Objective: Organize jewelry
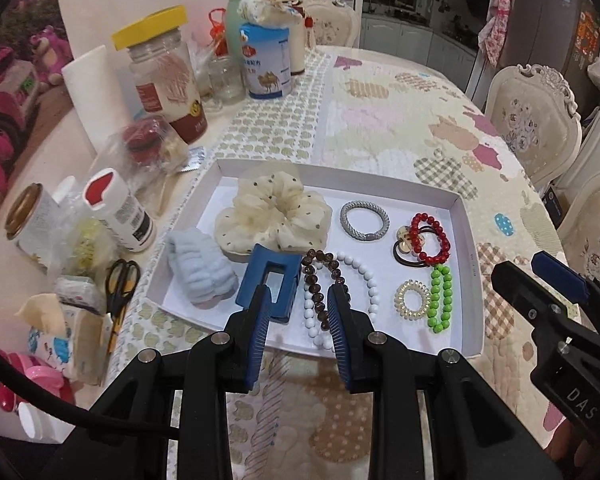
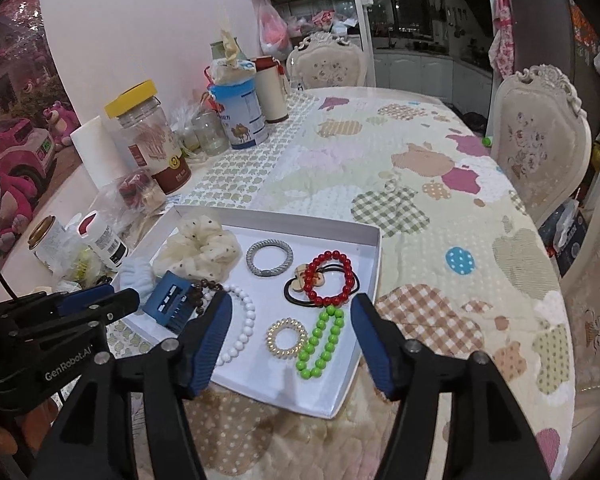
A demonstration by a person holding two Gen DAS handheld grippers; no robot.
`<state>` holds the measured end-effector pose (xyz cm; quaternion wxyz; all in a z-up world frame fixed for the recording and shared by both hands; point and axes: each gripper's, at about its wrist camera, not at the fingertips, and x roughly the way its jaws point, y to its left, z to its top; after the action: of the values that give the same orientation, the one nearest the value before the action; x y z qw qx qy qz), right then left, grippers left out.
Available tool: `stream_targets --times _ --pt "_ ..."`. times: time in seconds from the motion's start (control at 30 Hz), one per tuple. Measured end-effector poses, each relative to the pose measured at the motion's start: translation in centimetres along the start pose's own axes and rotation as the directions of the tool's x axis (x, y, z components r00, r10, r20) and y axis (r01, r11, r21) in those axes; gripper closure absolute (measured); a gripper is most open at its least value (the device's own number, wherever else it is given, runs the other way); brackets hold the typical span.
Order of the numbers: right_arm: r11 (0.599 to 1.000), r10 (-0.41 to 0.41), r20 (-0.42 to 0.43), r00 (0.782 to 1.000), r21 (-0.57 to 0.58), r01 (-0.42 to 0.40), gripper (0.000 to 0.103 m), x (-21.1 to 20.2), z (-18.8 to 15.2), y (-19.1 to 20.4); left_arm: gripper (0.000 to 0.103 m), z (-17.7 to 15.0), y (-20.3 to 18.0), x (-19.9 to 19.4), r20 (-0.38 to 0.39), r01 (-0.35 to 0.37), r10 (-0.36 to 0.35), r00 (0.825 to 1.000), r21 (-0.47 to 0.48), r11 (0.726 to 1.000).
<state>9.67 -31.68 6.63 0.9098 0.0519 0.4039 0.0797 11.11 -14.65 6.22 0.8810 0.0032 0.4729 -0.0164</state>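
A white tray (image 1: 466,240) (image 2: 370,280) on the table holds a cream scrunchie (image 1: 272,210), a light blue scrunchie (image 1: 200,272), a blue hair claw (image 1: 270,284), brown (image 1: 318,280), white (image 1: 364,276), red (image 1: 432,236) and green (image 1: 440,296) bead bracelets, a silver band (image 1: 364,220) and a clear coil tie (image 1: 413,300). My left gripper (image 1: 300,300) is open and empty above the tray's near edge, over the brown and white beads. My right gripper (image 2: 292,312) is open and empty above the coil tie (image 2: 286,338) and green beads (image 2: 322,344).
Jars, bottles and a blue tin (image 1: 266,60) crowd the table's left side, with black scissors (image 1: 120,284) by the tray. Ornate chairs (image 2: 536,140) stand around the right and far edges. The quilted cloth (image 2: 440,208) spreads right of the tray.
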Motion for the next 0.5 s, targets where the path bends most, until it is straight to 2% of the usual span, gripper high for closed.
stream_targets --times 0.5 --pt "1.000 -0.027 0.018 0.999 -0.014 0.027 0.036 -2.8 -1.2 2.1 0.084 -1.3 0.6 -3.6 0.056 -0.017 0.017 0.998 -0.002 1.000"
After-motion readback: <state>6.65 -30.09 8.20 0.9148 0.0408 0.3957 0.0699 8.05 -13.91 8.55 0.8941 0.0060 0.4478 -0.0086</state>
